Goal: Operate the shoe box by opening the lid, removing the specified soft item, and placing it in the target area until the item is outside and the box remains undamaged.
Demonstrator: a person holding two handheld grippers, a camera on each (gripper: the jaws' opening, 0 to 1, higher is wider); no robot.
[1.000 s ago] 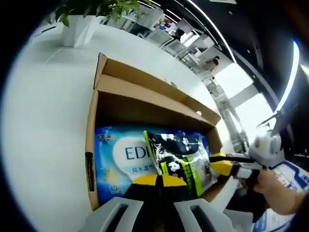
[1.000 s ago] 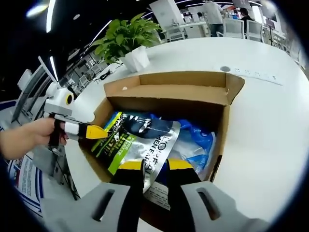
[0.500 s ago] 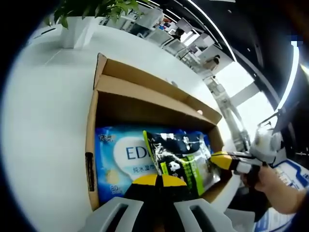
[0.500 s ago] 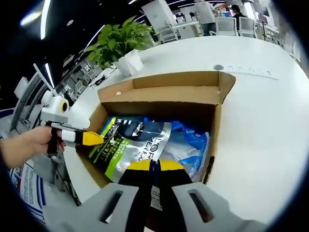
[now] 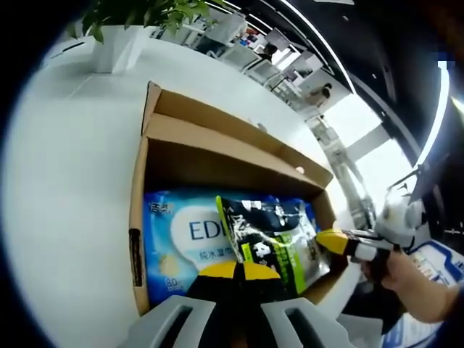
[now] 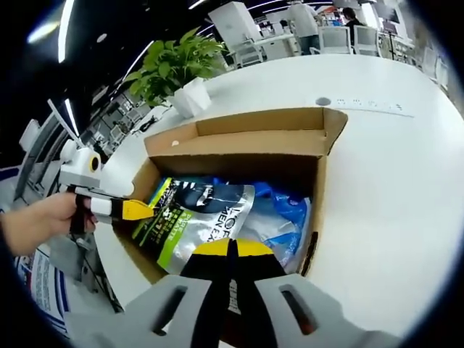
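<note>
An open cardboard shoe box lies on a white table, its lid flap folded back. Inside, a black-and-green soft bag rests on a blue-and-white pack. My left gripper is shut at the bag's near edge, and in the right gripper view it touches the bag's left end. My right gripper is shut on the bag's lower edge, with a strip of the bag showing between its fingers. In the left gripper view it meets the bag's right end.
A potted plant in a white pot stands on the table behind the box. A hand holds each gripper off the table's edge. Office chairs and desks lie far behind.
My right gripper's jaws were apart around the bag's edge and have shut on it. The left gripper and the box have stayed as they were.
</note>
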